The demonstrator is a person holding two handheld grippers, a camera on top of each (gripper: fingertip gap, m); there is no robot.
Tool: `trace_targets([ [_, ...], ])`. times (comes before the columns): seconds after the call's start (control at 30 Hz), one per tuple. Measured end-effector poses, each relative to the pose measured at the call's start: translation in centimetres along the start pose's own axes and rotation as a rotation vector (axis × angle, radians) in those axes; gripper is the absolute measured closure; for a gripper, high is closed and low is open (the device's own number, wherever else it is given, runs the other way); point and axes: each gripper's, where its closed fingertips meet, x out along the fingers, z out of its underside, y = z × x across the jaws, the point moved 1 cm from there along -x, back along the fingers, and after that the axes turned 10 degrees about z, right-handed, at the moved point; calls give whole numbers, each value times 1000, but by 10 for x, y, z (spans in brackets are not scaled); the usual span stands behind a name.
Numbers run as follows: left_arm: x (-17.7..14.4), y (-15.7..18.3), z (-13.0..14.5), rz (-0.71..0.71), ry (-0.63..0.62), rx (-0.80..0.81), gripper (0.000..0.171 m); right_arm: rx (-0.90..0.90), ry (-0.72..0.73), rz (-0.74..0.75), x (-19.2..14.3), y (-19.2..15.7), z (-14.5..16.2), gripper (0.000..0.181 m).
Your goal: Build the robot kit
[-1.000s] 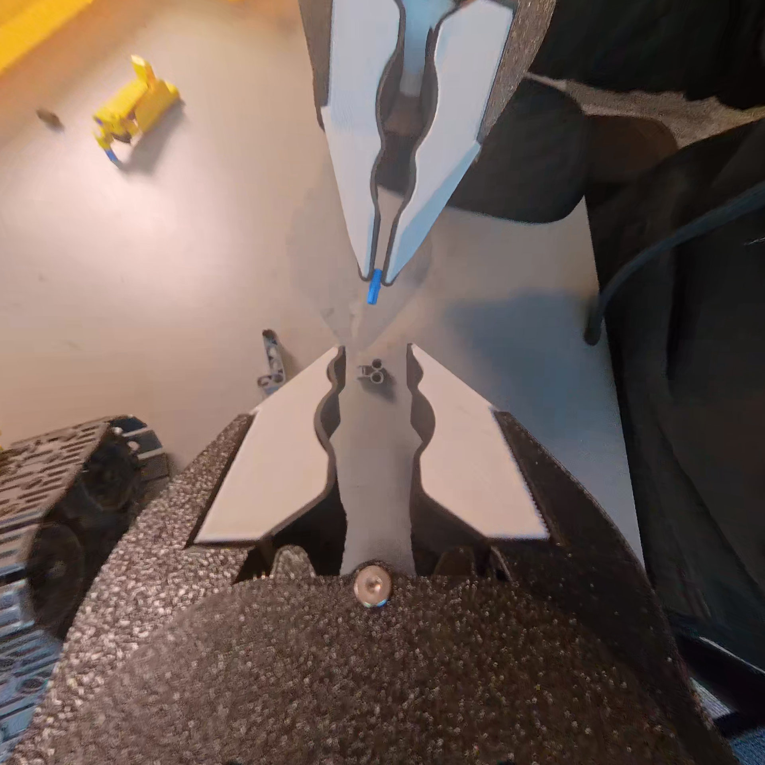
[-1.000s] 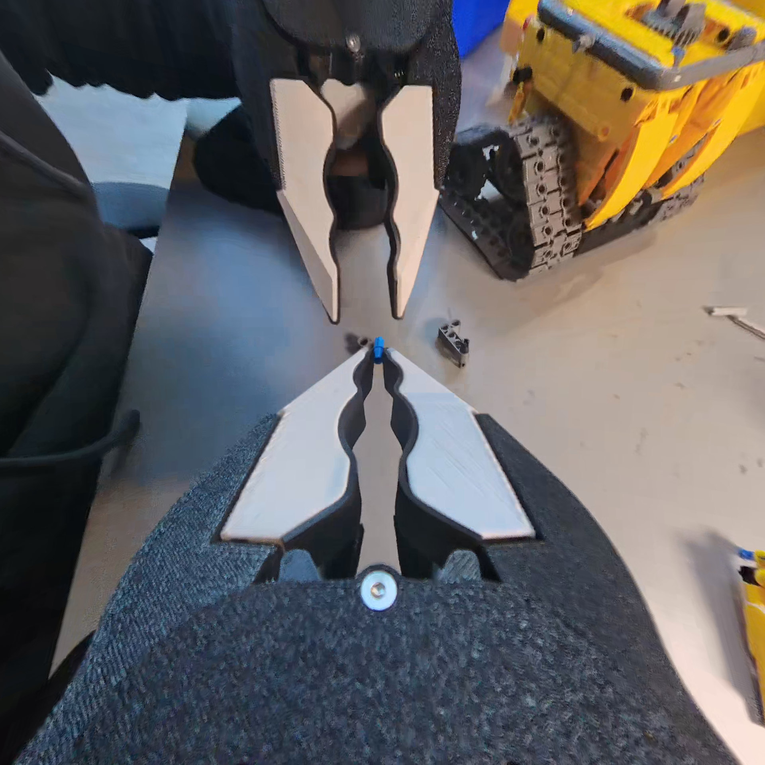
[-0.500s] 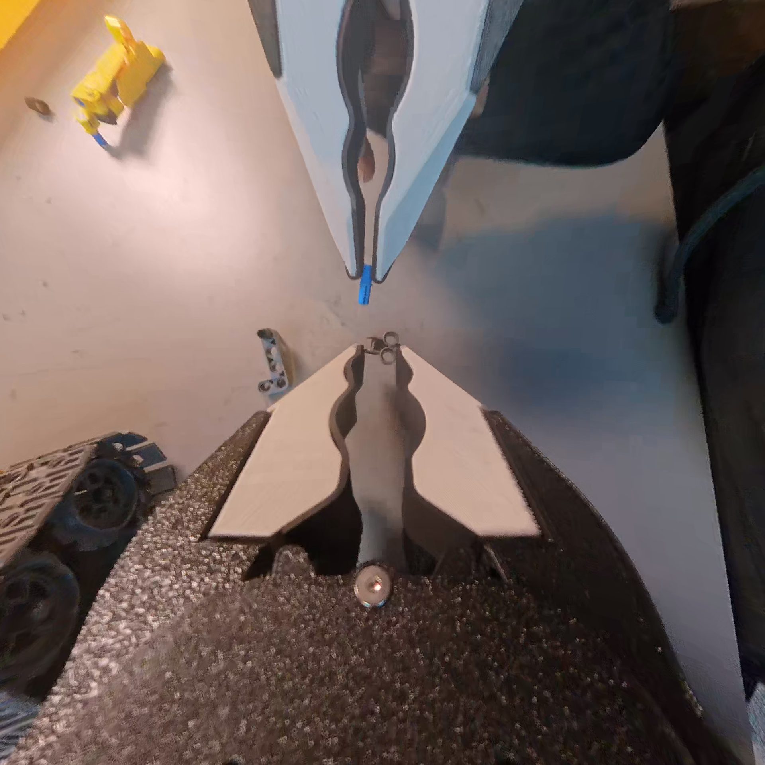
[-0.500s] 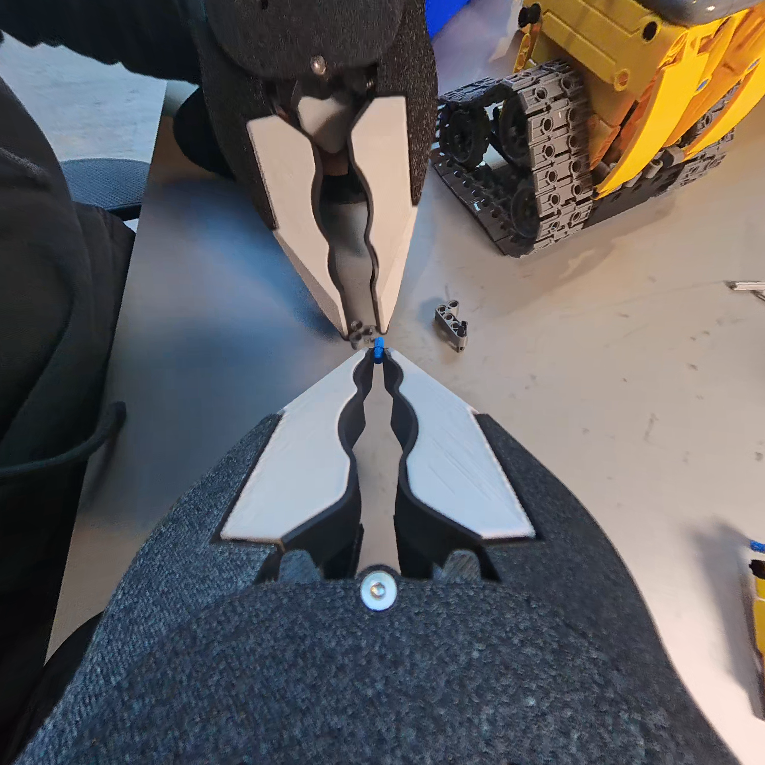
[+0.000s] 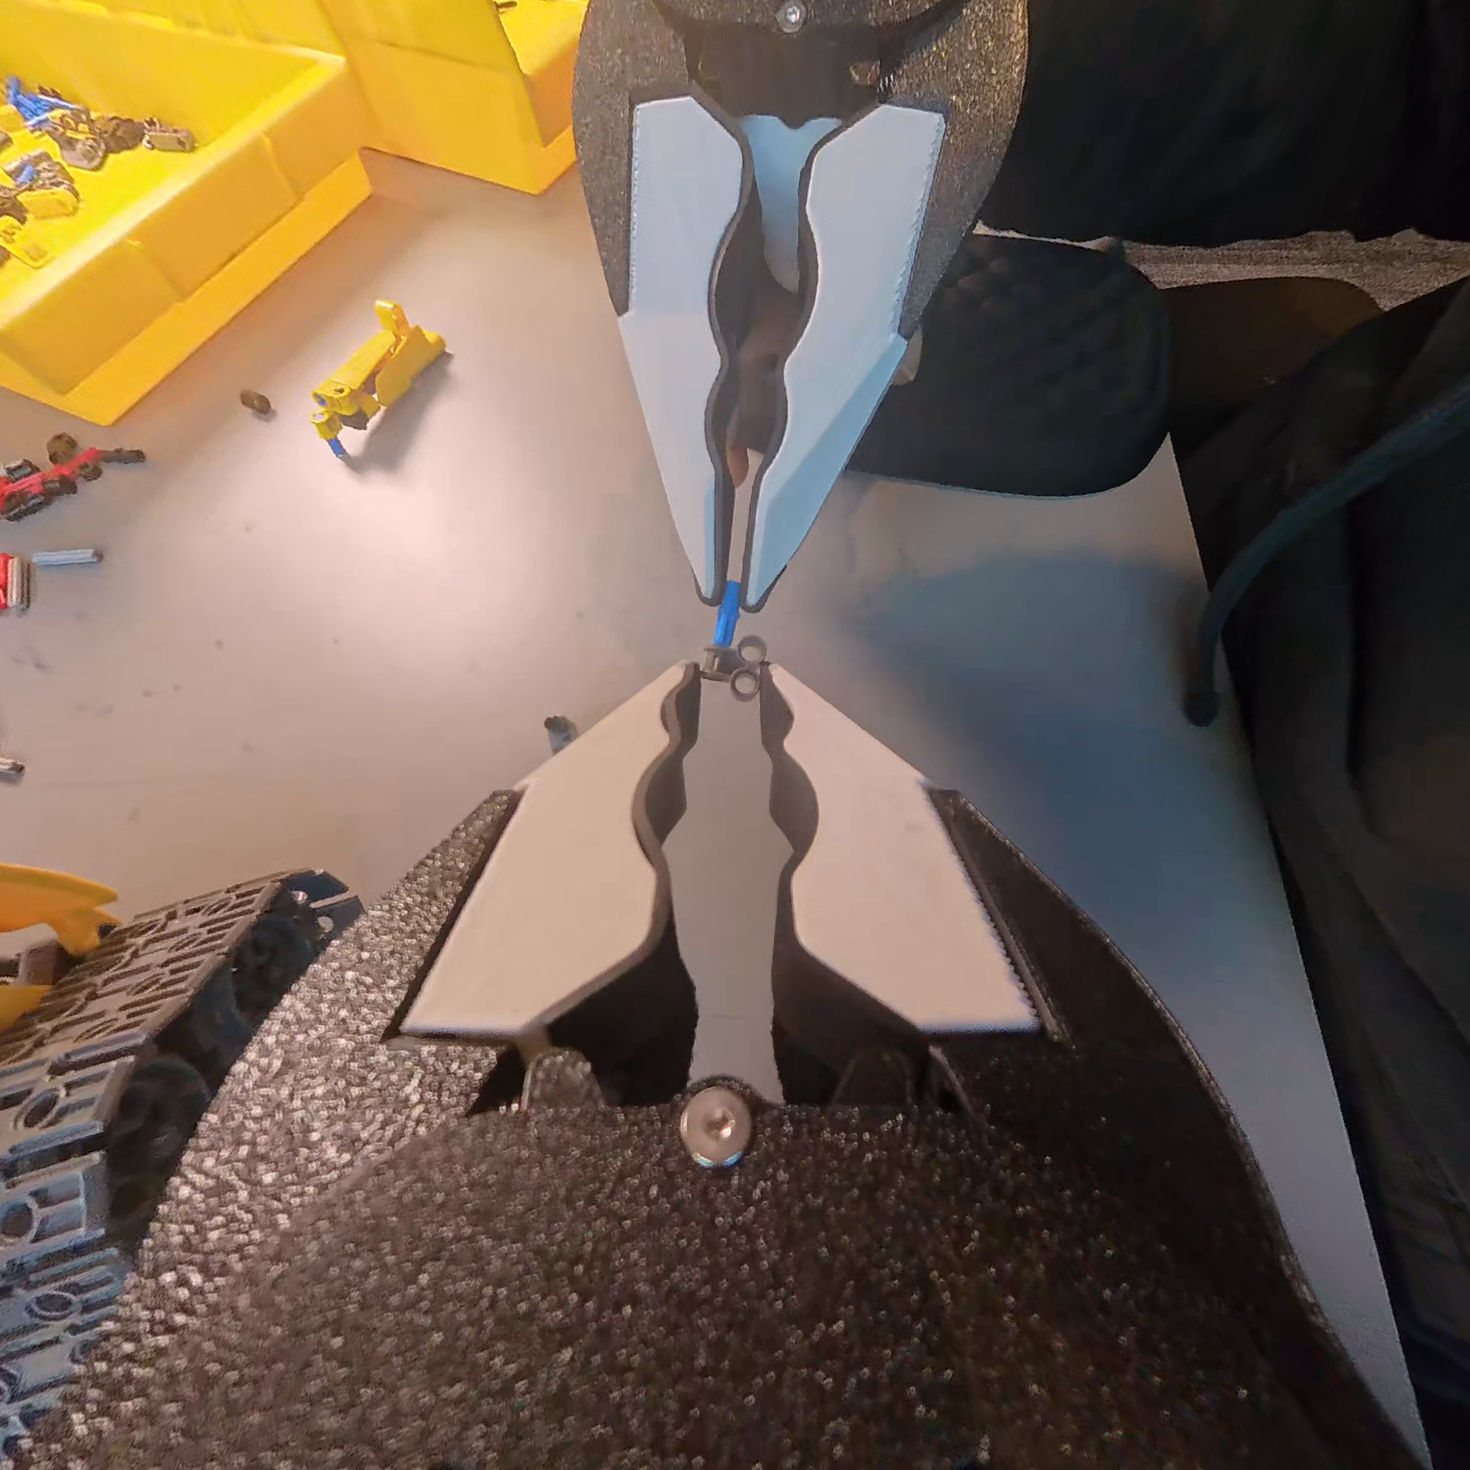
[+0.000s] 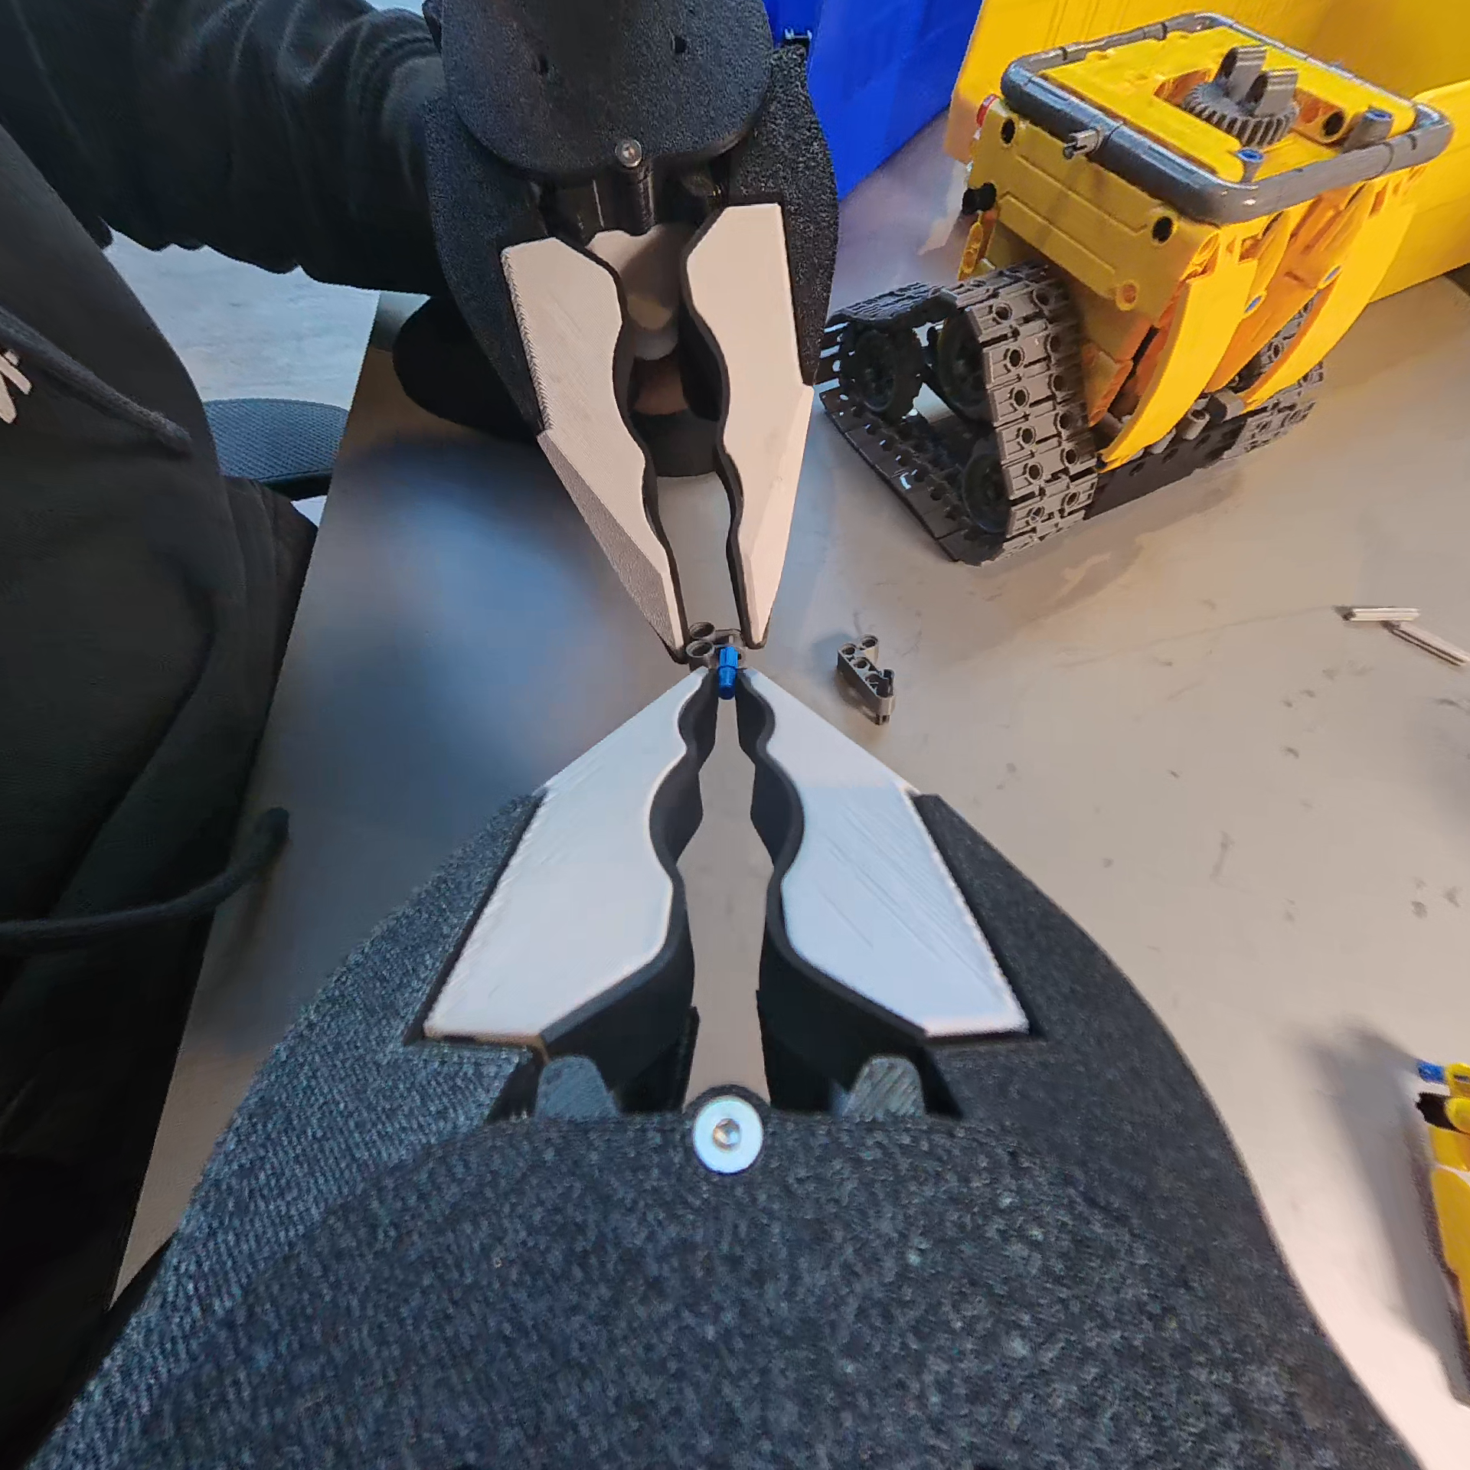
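Left wrist view. We see the left claw (image 5: 733, 674) narrowed to a slim gap at its tips, where it grips a small dark connector (image 5: 738, 668) with round holes. Directly ahead, tip to tip with it, the right claw (image 5: 730, 590) points back toward us, closed on a blue pin (image 5: 725, 614). The free end of the pin meets the connector; we cannot tell how far it has entered. Both claws are above the grey counter (image 5: 414, 636). To the left of the left claw, close to its body, stands a tracked model (image 5: 119, 1034), of which only the dark tread and a yellow part show. Ahead and to the left lie a yellow piece (image 5: 380, 367), red parts (image 5: 48, 477) and a yellow tray (image 5: 183, 191) holding loose parts. A dark cord (image 5: 1241, 581) hangs at the right.

Right wrist view. We see the right claw (image 6: 725, 676) pinched almost fully together on the blue pin (image 6: 725, 670), which projects forward from its tips. The left claw (image 6: 716, 632) faces it from ahead, holding the connector (image 6: 708, 640) against the pin. Just right of the tips a grey bent beam (image 6: 867, 682) lies on the counter (image 6: 1114, 795). Farther ahead and to the right stands the tracked model (image 6: 1129, 318), yellow with grey treads and a gear on top. A dark sleeve (image 6: 239, 135) extends behind the left claw.
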Motion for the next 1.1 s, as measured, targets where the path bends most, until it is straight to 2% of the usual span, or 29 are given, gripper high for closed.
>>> trace_targets([
  [0.33,-2,1,-5,-20,4,22,158,-1,13,9,-3,0,-3,177],
  [0.63,0,10,-12,66,67,-34,158,-82,67,3,-10,-8,-15,177],
  [0.73,-6,10,-21,99,146,-76,158,-75,136,3,-17,-6,-24,177],
  [0.93,-23,14,-51,181,356,-148,158,42,369,-29,-37,-3,-51,177],
  [1.1,-25,18,-58,235,418,-184,158,30,396,-40,-43,-6,-55,177],
])
